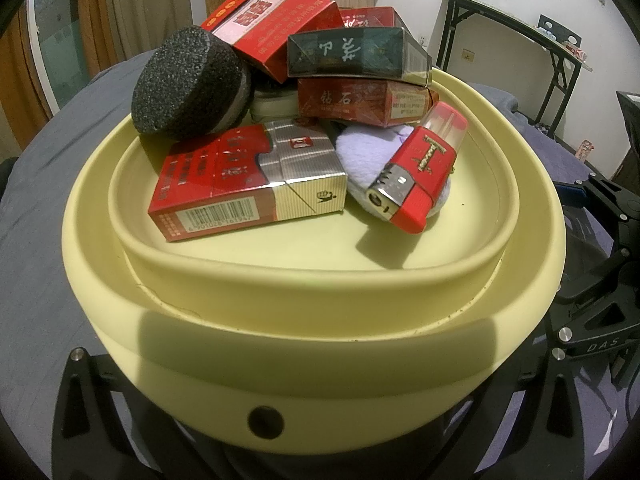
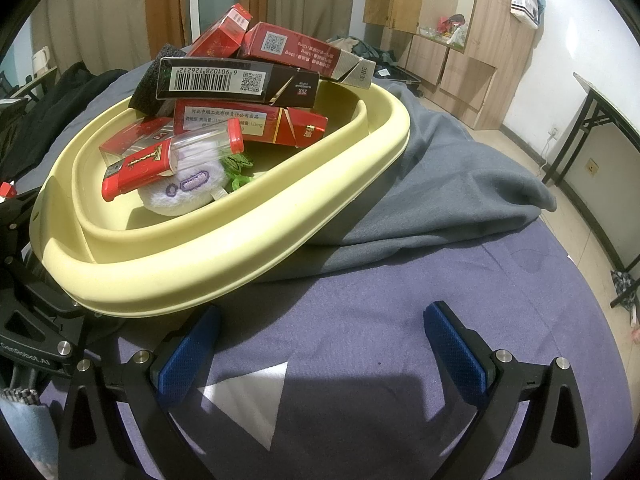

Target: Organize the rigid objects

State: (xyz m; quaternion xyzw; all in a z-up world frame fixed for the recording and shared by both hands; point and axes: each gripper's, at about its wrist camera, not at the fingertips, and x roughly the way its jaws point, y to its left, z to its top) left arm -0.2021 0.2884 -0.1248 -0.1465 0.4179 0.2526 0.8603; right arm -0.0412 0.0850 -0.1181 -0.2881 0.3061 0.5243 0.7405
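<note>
A pale yellow tray (image 1: 312, 320) fills the centre of the left wrist view, its near rim lying between the black fingers of the left gripper (image 1: 316, 408); the fingertips are hidden behind the rim, so it cannot be told whether the tray is clamped. In the right wrist view the same tray (image 2: 224, 256) occupies the left half of the frame, tilted, with its far edge resting on a rumpled grey blanket (image 2: 440, 184) over a purple bed sheet (image 2: 352, 360).

The tray is piled with objects. A red and silver cigarette pack (image 1: 244, 184) lies flat at the front, its barcode side turned to the camera. To its right a red lighter (image 1: 420, 176) with a clear cap is propped on a white powder puff (image 1: 368, 152). A dark round sponge (image 1: 188, 84) leans at the upper left of the heap. Behind it, a red cigarette pack (image 1: 276, 28) sits on top, a dark green cigarette pack (image 1: 356, 54) beside it, and an orange-red cigarette pack (image 1: 360, 102) under the green one.

The right gripper (image 2: 320, 344) is seen in the lower part of its own view, its blue-padded fingers (image 2: 188, 356) spread wide apart over the sheet and holding nothing, just beside the tray's near rim.
</note>
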